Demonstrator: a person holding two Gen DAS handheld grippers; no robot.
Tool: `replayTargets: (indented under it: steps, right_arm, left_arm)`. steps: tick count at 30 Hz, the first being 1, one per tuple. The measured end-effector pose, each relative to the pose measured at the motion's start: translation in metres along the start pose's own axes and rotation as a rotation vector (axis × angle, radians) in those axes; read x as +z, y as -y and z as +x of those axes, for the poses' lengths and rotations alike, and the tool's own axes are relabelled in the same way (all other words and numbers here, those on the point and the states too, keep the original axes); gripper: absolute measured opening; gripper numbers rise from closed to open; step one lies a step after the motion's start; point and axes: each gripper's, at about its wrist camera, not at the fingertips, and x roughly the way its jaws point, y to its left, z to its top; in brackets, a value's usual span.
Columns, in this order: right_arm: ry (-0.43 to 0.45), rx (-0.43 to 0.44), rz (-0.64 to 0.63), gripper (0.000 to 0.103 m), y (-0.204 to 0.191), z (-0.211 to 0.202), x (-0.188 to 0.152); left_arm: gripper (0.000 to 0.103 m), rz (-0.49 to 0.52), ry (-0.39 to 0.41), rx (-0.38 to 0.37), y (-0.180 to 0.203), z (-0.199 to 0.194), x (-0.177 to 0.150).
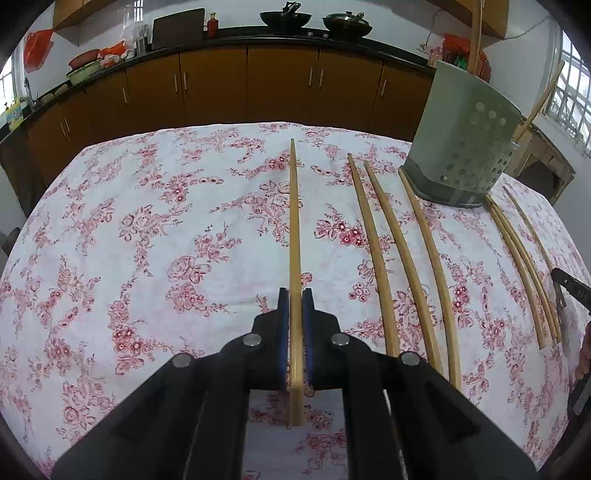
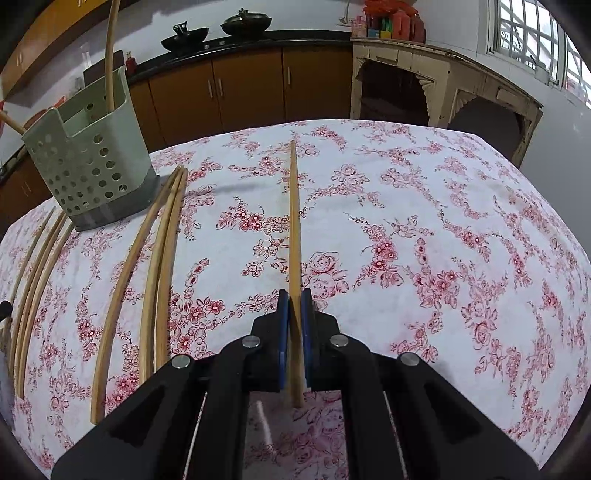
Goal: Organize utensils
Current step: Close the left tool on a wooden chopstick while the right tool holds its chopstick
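My left gripper (image 1: 295, 299) is shut on a wooden chopstick (image 1: 294, 221) that points forward over the floral tablecloth (image 1: 147, 221). My right gripper (image 2: 294, 301) is shut on another wooden chopstick (image 2: 294, 221), also pointing forward. A grey-green perforated utensil holder (image 1: 461, 140) stands at the table's far side; it also shows in the right wrist view (image 2: 88, 162) with two chopsticks (image 2: 110, 48) standing in it. Several loose chopsticks (image 1: 380, 251) lie on the cloth between the grippers; they also show in the right wrist view (image 2: 162, 266).
Brown kitchen cabinets (image 1: 221, 85) and a counter with two black woks (image 1: 284, 18) run behind the table. A worn cream side table (image 2: 443, 85) stands at the right. The right gripper's edge (image 1: 569, 288) shows at the far right of the left wrist view.
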Motion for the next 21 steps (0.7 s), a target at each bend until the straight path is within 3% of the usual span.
replayTargets:
  steps: [21]
  right_arm:
    - [-0.002,0.012,0.002,0.008,-0.001,-0.005,-0.006]
  left_arm:
    - [0.011,0.087,-0.006,0.003,0.006,-0.011,-0.017]
